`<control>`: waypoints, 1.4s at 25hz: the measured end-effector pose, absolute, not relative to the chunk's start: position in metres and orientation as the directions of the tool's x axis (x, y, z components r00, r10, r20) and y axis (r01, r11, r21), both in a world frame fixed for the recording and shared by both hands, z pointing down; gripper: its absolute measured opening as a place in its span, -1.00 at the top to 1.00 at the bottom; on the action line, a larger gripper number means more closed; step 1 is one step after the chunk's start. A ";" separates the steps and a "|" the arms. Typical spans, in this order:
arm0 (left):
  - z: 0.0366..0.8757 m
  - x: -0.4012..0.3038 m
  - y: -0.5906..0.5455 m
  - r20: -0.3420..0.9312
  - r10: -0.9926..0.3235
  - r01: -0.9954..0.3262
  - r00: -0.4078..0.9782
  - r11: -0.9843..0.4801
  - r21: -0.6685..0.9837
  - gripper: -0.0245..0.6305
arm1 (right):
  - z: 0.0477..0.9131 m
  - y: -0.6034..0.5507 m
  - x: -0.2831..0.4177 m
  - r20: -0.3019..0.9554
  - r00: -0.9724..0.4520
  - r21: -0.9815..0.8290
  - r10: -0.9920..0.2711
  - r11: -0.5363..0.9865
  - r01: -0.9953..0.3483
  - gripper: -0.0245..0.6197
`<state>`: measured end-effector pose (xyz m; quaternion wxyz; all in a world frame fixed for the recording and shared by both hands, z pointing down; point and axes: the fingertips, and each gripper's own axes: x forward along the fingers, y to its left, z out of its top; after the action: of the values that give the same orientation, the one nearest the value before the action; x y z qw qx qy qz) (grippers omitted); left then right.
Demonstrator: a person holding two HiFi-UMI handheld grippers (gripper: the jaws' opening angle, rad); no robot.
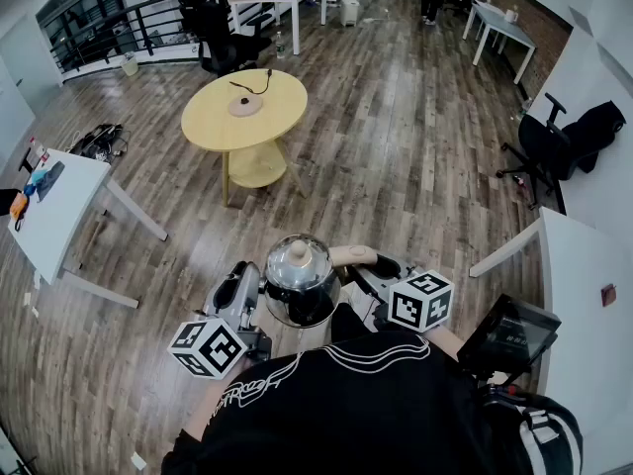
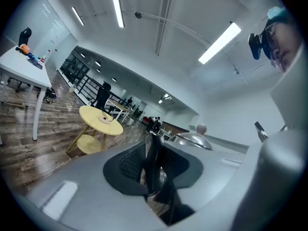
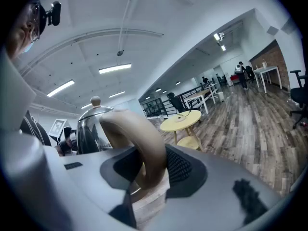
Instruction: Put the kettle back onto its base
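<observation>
A shiny steel kettle with a round knob on its lid hangs in the air in front of the person, held between both grippers. My right gripper is shut on its curved beige handle, with the steel body just behind. My left gripper is shut on a dark narrow part at the kettle's opposite side; the lid shows beyond it. The round kettle base, with a cord, lies on the yellow round table ahead, well apart from the kettle.
A white table stands to the left and another white table to the right. Black office chairs are at the right and far behind the yellow table. Wooden floor lies between the person and the yellow table.
</observation>
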<state>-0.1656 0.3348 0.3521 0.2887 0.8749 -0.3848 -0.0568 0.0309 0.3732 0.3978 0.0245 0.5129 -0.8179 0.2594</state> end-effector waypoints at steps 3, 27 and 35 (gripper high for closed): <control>0.362 -0.146 0.301 0.134 -0.705 -0.642 0.696 -0.529 0.555 0.67 | 0.406 0.335 0.052 0.308 -0.472 -0.404 -0.826 0.336 -0.851 0.48; 0.397 0.005 0.023 0.238 -0.765 -0.739 0.599 -0.413 0.532 0.67 | 0.446 0.030 0.204 0.297 -0.584 -0.437 -0.756 0.436 -0.787 0.48; 0.398 0.001 -0.037 0.207 -0.757 -0.720 0.620 -0.445 0.533 0.68 | 0.438 -0.031 0.199 0.280 -0.585 -0.383 -0.761 0.470 -0.795 0.48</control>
<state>0.0007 -0.0367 0.3984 0.2979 0.8493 -0.4347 -0.0305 0.1994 -0.0315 0.4381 0.0349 0.4540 -0.8567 0.2421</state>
